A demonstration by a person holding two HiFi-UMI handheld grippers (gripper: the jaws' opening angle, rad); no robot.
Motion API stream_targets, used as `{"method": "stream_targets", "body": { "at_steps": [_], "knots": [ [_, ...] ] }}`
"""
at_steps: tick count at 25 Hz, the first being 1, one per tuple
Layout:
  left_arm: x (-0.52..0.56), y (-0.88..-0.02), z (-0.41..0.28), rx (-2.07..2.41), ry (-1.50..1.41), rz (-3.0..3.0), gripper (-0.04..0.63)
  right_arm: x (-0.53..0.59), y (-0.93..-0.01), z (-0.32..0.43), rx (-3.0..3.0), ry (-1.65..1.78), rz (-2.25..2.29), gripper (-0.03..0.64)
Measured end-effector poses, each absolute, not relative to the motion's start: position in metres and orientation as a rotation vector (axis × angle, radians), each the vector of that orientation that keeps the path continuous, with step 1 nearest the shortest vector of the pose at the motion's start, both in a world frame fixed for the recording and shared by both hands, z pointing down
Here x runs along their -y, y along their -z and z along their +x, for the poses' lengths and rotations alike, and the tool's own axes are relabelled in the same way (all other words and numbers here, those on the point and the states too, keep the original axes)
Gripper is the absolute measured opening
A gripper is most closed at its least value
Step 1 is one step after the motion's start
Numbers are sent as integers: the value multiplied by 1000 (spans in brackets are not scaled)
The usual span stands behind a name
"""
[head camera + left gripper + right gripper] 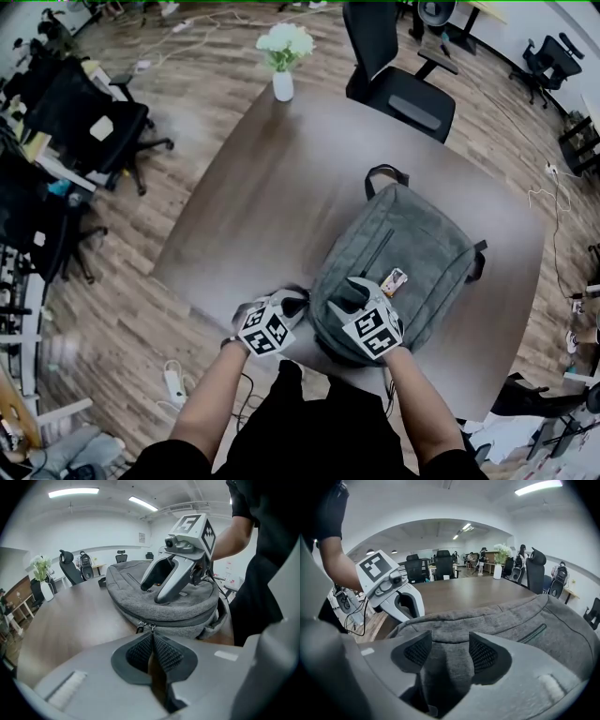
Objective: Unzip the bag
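A grey fabric backpack point(412, 244) lies flat on the brown table point(272, 187), its bottom end toward me. My left gripper point(298, 302) is at the bag's near left edge. In the left gripper view its jaws point(152, 639) are shut, with a metal zipper pull point(151, 627) pinched at their tips and a second pull point(139, 629) hanging loose beside it. My right gripper point(352, 291) rests on top of the bag's near end. Its jaws point(450, 653) stand open astride a hump of the bag's fabric point(543, 620), and the pads do not press on it.
A white vase of white flowers point(283, 84) stands at the table's far edge, next to a black office chair point(398, 84). A small coloured tag point(394, 280) lies on the bag beside my right gripper. The table's front edge runs just under both grippers.
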State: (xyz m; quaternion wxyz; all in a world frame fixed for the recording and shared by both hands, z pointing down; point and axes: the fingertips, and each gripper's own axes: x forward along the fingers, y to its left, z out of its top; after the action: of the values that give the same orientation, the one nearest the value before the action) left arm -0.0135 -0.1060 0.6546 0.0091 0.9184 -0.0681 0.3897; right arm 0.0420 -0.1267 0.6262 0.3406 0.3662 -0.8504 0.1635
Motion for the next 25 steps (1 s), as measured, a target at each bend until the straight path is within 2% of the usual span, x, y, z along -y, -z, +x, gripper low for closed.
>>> {"method": "stream_targets", "body": {
  "at_steps": [10,25],
  "knots": [
    [102,-654,-10,136,-1202,2836,25,140,-642,39,2155,-477,882,264],
    [93,-642,-21,16,-1314,2848,25,173,-647,35,2109,-524,1045,252]
  ]
}}
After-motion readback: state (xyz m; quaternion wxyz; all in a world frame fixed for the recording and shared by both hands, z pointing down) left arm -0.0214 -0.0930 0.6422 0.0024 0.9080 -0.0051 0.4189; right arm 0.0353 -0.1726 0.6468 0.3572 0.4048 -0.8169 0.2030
